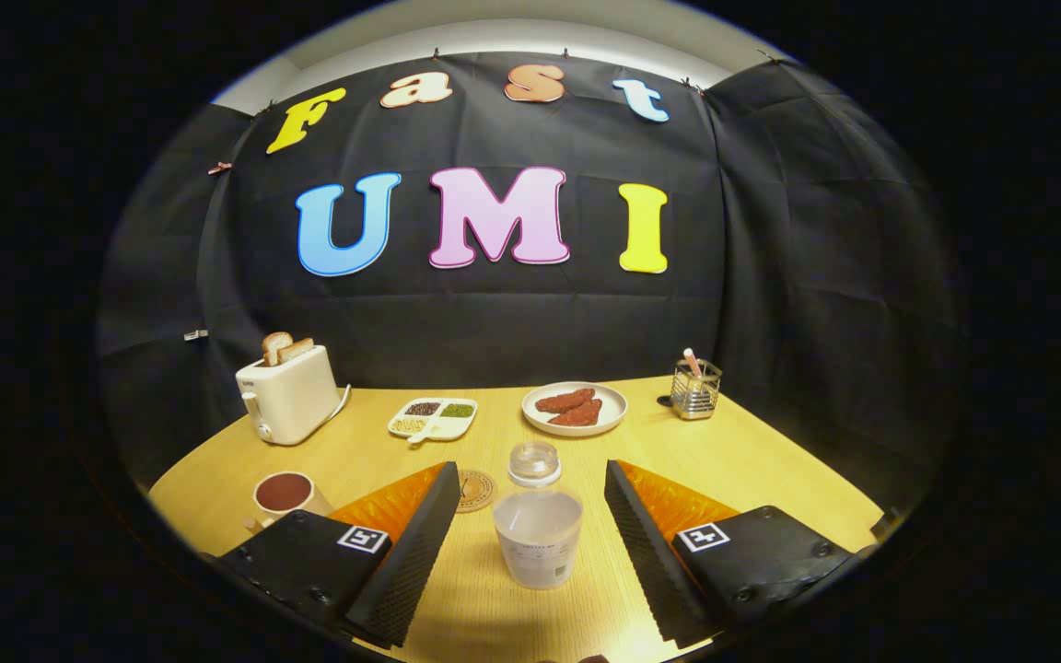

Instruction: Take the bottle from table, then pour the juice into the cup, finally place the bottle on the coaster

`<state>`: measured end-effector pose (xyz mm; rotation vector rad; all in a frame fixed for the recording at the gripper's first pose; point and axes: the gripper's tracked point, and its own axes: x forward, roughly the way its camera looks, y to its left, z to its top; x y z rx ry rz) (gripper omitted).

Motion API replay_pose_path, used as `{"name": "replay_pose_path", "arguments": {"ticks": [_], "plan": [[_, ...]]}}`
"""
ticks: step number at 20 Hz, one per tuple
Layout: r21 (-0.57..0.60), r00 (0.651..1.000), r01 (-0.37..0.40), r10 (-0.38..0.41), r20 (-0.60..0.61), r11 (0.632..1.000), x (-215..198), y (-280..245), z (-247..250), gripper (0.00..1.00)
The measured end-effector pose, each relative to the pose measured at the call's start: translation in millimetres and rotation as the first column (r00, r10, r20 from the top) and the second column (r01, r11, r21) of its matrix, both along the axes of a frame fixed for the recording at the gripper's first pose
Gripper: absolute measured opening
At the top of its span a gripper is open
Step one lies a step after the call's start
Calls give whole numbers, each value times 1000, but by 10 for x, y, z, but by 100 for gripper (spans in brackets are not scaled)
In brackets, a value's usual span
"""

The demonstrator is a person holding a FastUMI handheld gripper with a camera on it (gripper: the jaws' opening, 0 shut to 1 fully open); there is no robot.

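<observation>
The gripper [530,543] has its jaws apart around an upright clear plastic bottle [537,525]; a white mug [286,498] of dark liquid stands near the wooden table's [752,460] left edge.

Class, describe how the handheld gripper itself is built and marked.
The gripper has two wedge-shaped fingers with ribbed inner faces and translucent orange backing. Each sits on a black block with screws and a square black-and-white marker. The fingers are open, either side of the bottle.

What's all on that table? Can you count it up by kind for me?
Food holders (toaster, divided dish, plate): 3
Drink things (bottle, cup): 2
Coaster: 1
Wire holder: 1
Total: 7
The gripper is open around the bottle.
</observation>
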<state>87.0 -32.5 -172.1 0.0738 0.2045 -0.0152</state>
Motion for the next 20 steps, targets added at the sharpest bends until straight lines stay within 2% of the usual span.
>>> {"name": "replay_pose_path", "arguments": {"ticks": [7,14,17,20], "plan": [[35,998,-39,41,-48,999,220,-51,-500,99],[42,995,-80,82,-53,996,331,2,-610,99],[39,993,-111,112,-41,993,339,61,-594,86],[9,990,-137,138,-43,990,358,72,-600,80]]}}
